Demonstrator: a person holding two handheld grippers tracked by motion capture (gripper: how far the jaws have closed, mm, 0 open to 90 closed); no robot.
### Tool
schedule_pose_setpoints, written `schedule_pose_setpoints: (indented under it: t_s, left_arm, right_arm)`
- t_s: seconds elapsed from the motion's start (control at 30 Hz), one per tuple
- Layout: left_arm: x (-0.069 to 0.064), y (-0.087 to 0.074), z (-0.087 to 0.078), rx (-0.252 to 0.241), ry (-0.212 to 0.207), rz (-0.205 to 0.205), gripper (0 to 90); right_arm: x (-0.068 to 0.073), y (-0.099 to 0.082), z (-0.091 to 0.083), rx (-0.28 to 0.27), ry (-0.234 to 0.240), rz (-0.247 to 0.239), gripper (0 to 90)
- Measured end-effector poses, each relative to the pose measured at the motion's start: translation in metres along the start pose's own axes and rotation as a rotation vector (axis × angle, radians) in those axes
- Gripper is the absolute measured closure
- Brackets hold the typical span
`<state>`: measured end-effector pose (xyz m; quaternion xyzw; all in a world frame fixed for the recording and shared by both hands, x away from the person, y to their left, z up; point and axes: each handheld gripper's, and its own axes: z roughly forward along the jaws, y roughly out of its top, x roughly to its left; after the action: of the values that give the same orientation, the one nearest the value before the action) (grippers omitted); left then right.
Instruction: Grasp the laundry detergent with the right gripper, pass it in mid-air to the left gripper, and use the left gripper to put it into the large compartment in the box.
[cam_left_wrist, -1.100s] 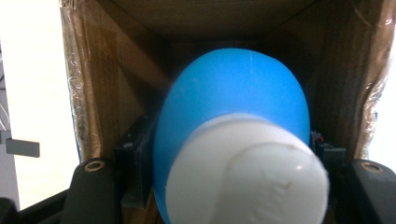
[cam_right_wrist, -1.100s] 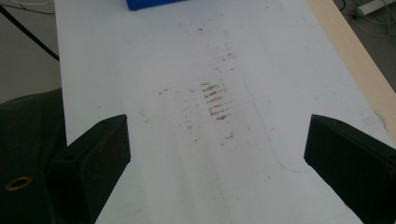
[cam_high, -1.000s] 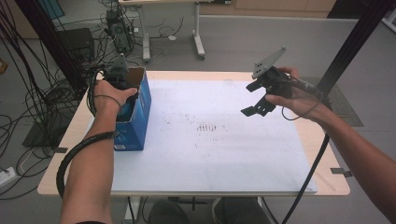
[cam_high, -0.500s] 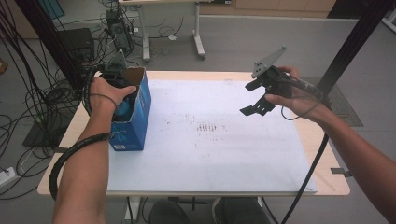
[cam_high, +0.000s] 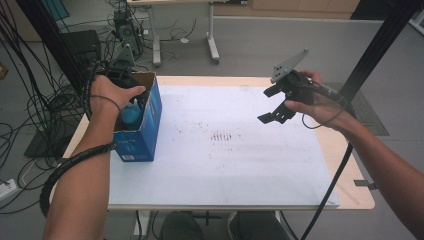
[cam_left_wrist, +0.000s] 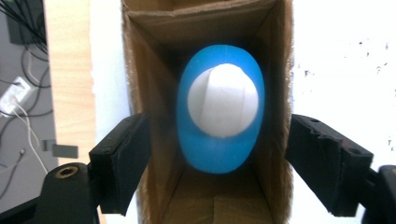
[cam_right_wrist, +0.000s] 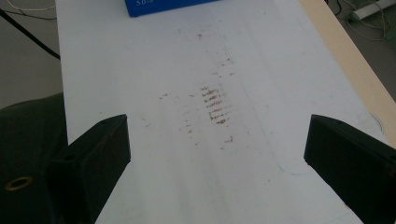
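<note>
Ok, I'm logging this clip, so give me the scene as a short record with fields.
work: bottle going into box
bottle: blue, white cap, standing inside the open box
box: blue, cardboard inside, upright at the sheet's left edge
left gripper: above the box mouth, jaws just opened, apart from the bottle
right gripper: open, holding nothing, raised over the stained white sheet
</note>
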<state>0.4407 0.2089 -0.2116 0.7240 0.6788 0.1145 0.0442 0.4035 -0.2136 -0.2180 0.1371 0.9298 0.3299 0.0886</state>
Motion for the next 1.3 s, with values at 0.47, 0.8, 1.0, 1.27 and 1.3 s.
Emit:
schedule_pose_setpoints:
  t_s: [0.47,0.8,1.0,1.27,1.3]
  left_arm:
    - [-0.047,0.0,-0.043,-0.099,-0.075,0.119,14.1]
    - [-0.095,0.001,-0.042,-0.115,-0.152,0.231,12.5]
    - [-0.116,-0.002,-0.041,-0.124,-0.189,0.286,12.0]
    - [-0.134,-0.006,-0.038,-0.114,-0.206,0.326,12.1]
    - [-0.135,-0.007,-0.038,-0.115,-0.202,0.33,12.0]
  right_arm:
    - [-0.003,-0.001,0.003,0.059,-0.011,0.026,7.0]
    - [-0.022,-0.01,-0.001,0.113,-0.039,0.064,7.0]
    - [-0.034,-0.012,-0.001,0.148,-0.046,0.085,7.0]
    - [-0.049,-0.013,-0.002,0.17,-0.062,0.12,7.0]
    - [-0.05,-0.013,-0.002,0.174,-0.063,0.123,7.0]
